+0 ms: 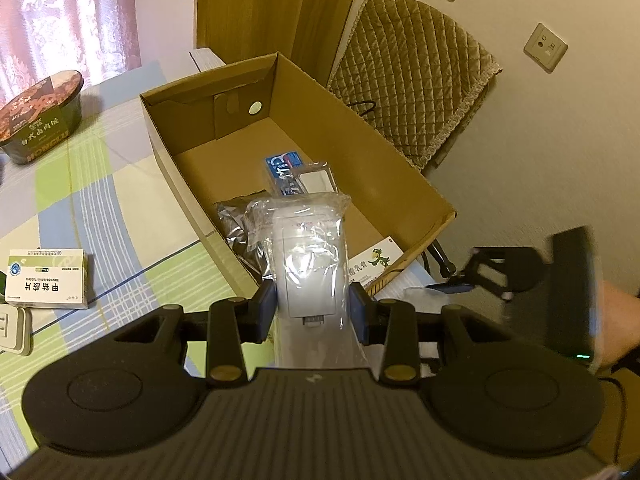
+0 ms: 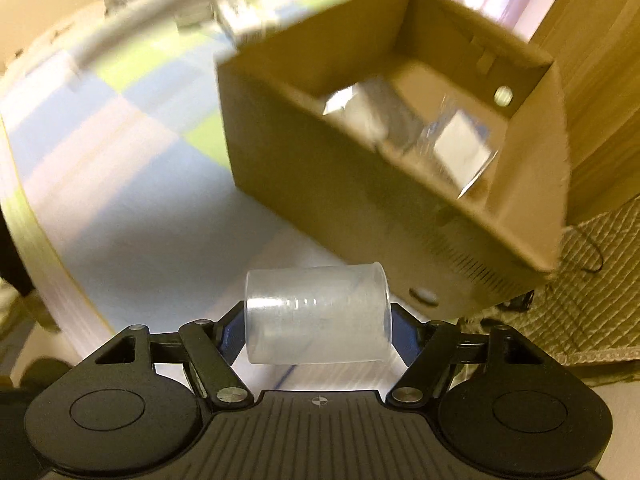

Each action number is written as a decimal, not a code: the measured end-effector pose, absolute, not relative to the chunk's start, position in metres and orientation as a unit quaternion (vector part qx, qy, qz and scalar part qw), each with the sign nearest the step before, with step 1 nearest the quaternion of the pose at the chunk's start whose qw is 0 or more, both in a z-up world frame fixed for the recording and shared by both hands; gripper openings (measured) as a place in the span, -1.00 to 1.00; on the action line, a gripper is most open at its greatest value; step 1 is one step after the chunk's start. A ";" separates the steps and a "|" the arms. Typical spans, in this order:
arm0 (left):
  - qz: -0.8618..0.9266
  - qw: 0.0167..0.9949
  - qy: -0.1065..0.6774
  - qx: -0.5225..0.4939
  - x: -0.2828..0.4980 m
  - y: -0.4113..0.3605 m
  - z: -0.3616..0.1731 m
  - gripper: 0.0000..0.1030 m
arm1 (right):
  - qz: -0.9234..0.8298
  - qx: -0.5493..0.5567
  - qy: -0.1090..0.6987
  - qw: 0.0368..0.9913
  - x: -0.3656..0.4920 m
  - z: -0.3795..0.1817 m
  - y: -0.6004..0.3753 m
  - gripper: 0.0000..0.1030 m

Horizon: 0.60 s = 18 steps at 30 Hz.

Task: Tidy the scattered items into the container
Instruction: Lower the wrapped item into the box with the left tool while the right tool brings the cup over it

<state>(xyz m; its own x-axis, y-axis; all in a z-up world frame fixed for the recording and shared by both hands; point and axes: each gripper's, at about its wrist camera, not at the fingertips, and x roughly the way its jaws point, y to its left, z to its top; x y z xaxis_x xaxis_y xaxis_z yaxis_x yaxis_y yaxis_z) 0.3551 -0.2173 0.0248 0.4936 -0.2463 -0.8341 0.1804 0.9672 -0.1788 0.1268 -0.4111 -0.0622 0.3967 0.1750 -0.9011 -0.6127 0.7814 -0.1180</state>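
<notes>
Left hand-held gripper [image 1: 313, 312] clamped on bagged white wall switch [image 1: 310, 264], over cardboard box [image 1: 400, 160]. Right hand-held gripper [image 2: 316, 330] clamped on translucent plastic cup [image 2: 318, 316], short of box. Step: deposit. Next: release switch inside, carry cup over rim.

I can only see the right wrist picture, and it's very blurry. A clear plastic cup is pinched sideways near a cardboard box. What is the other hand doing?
Observer: The left gripper is shut on a white plastic device wrapped in a clear bag, held over the open brown cardboard box.
Operator: What's already in the box?
Observer: A blue packet, a silver foil pouch and a white carton with a green dragon drawing.
Operator: Anything left outside?
Observer: Yes, a white medicine box and a dark instant noodle bowl lie on the checked cloth.
</notes>
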 end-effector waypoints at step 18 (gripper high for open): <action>-0.103 0.879 0.461 -0.071 0.389 -0.215 0.044 -0.35 | 0.115 -0.066 0.352 0.926 0.184 0.053 -0.438 0.44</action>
